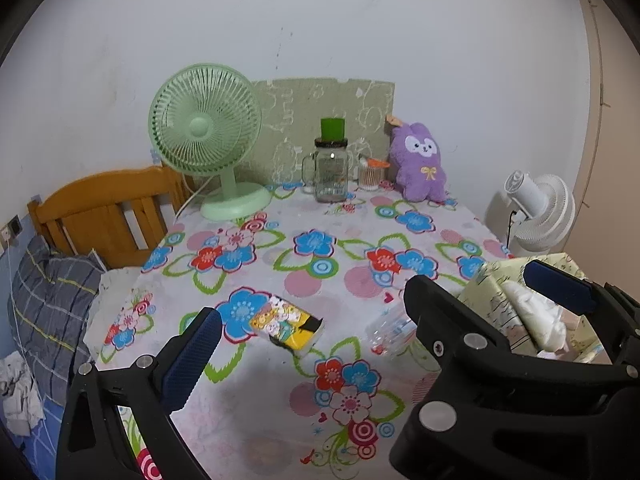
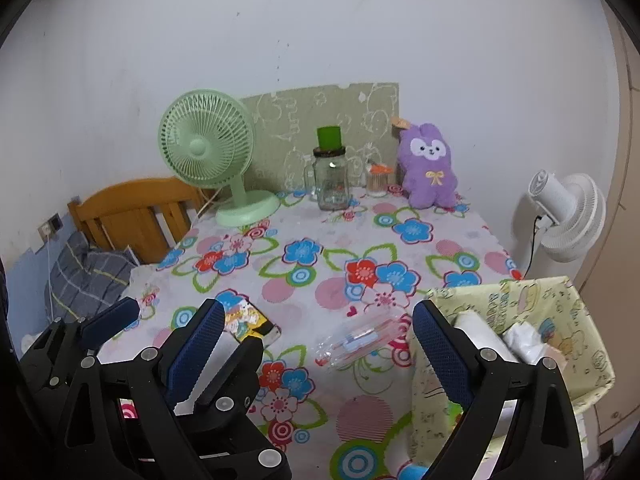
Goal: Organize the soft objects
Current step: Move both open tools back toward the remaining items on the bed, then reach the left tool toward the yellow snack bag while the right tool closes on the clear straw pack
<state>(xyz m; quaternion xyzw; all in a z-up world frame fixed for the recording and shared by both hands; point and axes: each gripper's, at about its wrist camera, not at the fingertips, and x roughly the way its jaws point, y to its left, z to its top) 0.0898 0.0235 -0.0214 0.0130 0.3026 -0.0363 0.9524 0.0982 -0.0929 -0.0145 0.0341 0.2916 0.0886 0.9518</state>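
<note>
A purple plush animal [image 1: 420, 160] [image 2: 430, 164] leans against the wall at the back of the flowered table. At the table's right front corner stands a pale yellow fabric basket [image 2: 560, 304] [image 1: 496, 276] holding white soft cloth [image 2: 524, 340]. A cartoon-print tissue pack [image 1: 288, 324] [image 2: 250, 320] lies near the front left. My left gripper [image 1: 320, 316] is open just short of that pack. My right gripper [image 2: 318, 308] is open and holds nothing. Its right finger sits by the basket's near rim, and its left finger crosses between the left gripper's fingers.
A clear pouch of pens [image 2: 356, 344] lies between the pack and the basket. A green fan [image 1: 206, 136], a glass jar [image 1: 330, 172] and a small orange-lidded holder [image 1: 370, 174] line the back. A white fan [image 2: 568, 216] stands off the right edge, a wooden headboard [image 1: 104, 208] at left.
</note>
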